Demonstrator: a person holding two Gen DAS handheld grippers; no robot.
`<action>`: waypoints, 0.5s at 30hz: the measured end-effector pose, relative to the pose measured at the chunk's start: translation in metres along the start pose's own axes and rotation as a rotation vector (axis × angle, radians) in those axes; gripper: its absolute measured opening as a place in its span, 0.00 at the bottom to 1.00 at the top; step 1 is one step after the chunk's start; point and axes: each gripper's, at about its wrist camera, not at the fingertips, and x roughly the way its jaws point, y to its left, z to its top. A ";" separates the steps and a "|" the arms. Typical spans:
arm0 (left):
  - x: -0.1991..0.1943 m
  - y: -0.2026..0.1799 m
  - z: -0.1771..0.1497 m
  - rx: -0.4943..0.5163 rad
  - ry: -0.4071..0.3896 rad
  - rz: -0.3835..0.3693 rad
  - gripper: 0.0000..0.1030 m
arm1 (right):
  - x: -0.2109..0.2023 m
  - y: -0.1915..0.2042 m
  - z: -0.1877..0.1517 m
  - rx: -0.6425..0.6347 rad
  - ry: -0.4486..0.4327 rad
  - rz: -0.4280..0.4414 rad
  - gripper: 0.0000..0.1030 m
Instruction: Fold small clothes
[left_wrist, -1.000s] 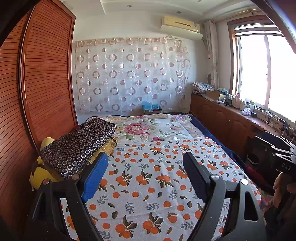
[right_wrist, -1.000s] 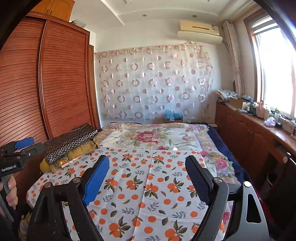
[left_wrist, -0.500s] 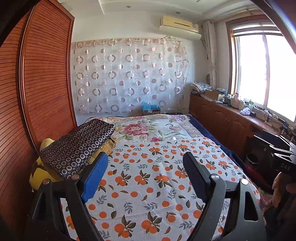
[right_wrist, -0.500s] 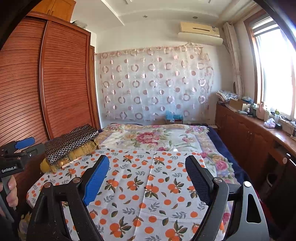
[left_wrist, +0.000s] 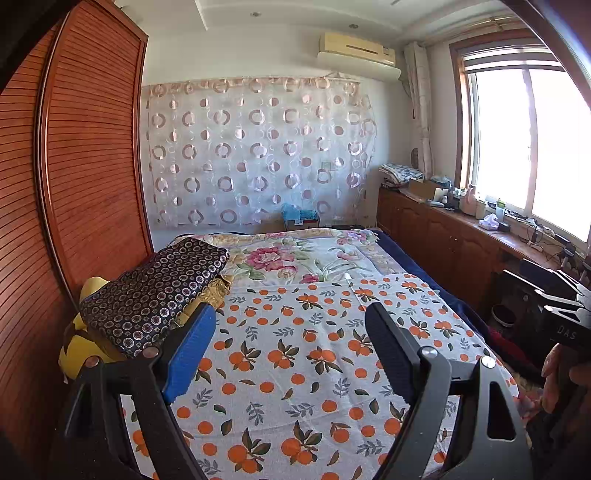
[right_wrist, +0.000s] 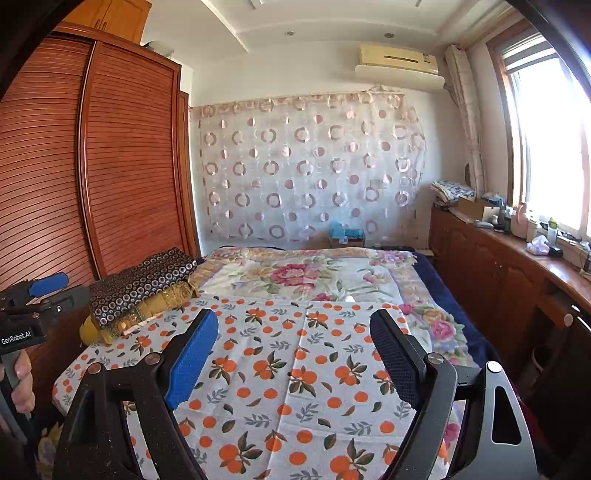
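Note:
A white cloth with an orange-fruit print (left_wrist: 295, 354) lies spread flat on the near half of the bed; it also shows in the right wrist view (right_wrist: 295, 369). My left gripper (left_wrist: 290, 321) is open and empty, held above the cloth's near part. My right gripper (right_wrist: 293, 326) is open and empty, also above the cloth. The left gripper's body shows at the left edge of the right wrist view (right_wrist: 26, 314), and the right gripper's body shows at the right edge of the left wrist view (left_wrist: 561, 306).
A dark ring-patterned folded fabric (left_wrist: 155, 295) lies on yellow bedding (left_wrist: 77, 350) at the bed's left. A floral bedspread (left_wrist: 306, 254) covers the far half. A wooden wardrobe (left_wrist: 74, 166) stands left, a low wooden cabinet (left_wrist: 461, 240) under the window right.
Both views have tilted up slightly; the room sits a little lower in frame. The grippers stay open and the cloth has not moved.

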 end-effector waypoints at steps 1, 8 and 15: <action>0.000 0.000 0.000 0.000 0.000 0.000 0.81 | 0.000 0.001 0.000 0.001 0.001 0.000 0.83; -0.003 -0.005 0.005 0.006 -0.005 -0.007 0.81 | 0.000 -0.001 0.000 0.001 0.001 0.003 0.83; -0.003 -0.008 0.007 0.006 -0.005 -0.007 0.81 | 0.000 -0.003 0.001 0.001 0.002 0.005 0.83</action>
